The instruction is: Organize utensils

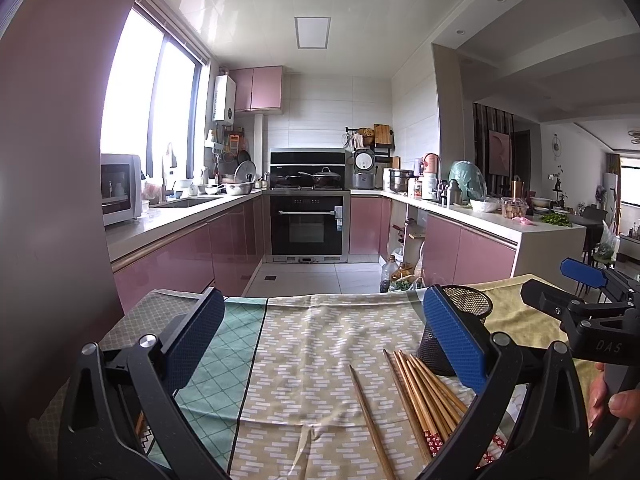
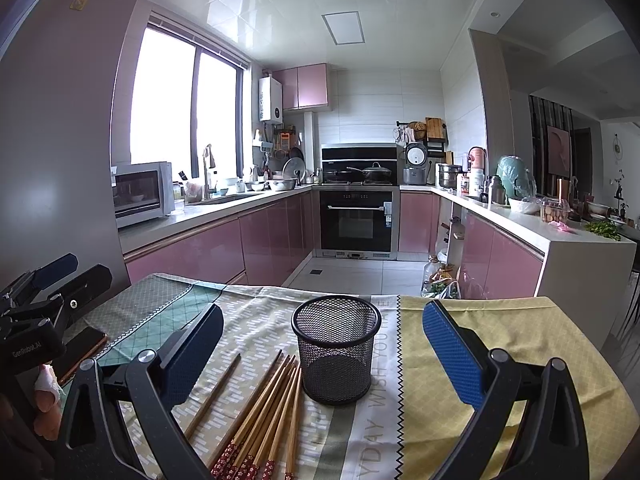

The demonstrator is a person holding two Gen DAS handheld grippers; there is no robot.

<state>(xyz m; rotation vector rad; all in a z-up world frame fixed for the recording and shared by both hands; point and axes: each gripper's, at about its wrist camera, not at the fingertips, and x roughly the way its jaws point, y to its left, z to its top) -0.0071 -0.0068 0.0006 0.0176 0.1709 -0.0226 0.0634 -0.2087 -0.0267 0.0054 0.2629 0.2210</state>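
Several wooden chopsticks (image 2: 268, 412) with red patterned ends lie in a bundle on the patchwork tablecloth (image 2: 480, 344), just left of an upright, empty black mesh cup (image 2: 336, 346). One chopstick (image 2: 214, 394) lies apart to the left. My right gripper (image 2: 324, 356) is open and empty, above the table, with the cup between its fingers' line of sight. My left gripper (image 1: 324, 344) is open and empty; the bundle (image 1: 424, 396) and the single chopstick (image 1: 370, 420) lie ahead of it, and its right finger partly hides the cup (image 1: 464, 320).
A dark phone (image 2: 82, 350) lies on the cloth at the left. The other gripper shows at each view's edge, in the left wrist view (image 1: 580, 300) and in the right wrist view (image 2: 44, 304). Pink kitchen cabinets (image 2: 208, 256) and a counter (image 2: 560, 236) stand beyond the table's far edge.
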